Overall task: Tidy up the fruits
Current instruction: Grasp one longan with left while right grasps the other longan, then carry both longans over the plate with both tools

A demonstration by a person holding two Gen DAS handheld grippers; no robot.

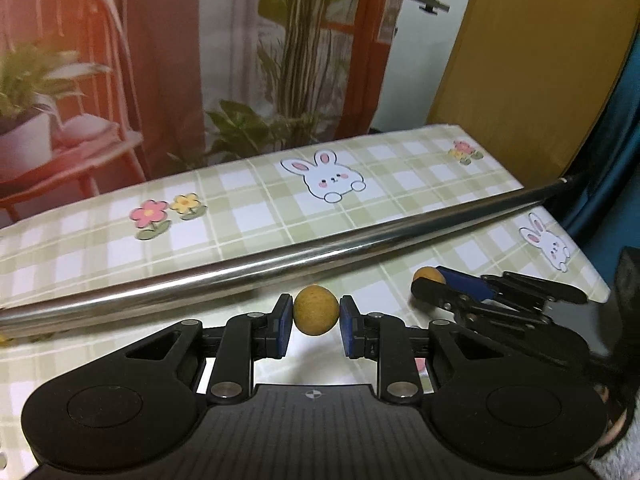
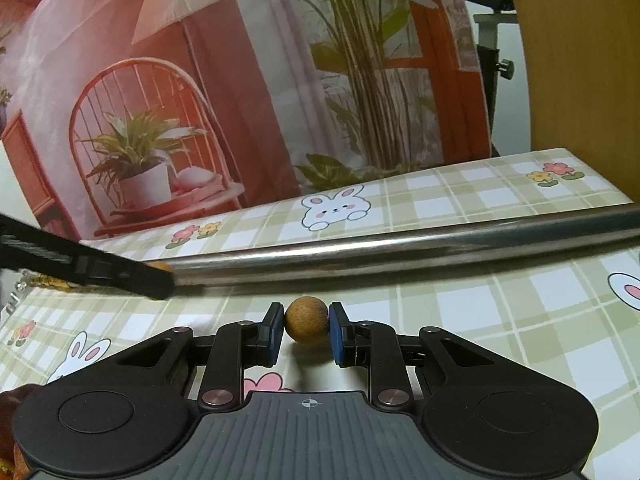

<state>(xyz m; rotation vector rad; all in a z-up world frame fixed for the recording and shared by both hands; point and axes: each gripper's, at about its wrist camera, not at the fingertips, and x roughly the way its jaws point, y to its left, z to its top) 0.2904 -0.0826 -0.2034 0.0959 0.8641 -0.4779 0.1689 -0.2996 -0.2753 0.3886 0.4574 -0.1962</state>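
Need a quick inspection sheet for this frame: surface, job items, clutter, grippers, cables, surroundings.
Surface: checked tablecloth with bunny and flower prints.
Job's things: one small round tan fruit in the left gripper; another in the right gripper.
Clutter: shiny metal tube lying across the cloth.
Grippers: both shut on a fruit.
Cables: nothing seen.
Surroundings: printed backdrop of chair and plants; wooden panel at right.
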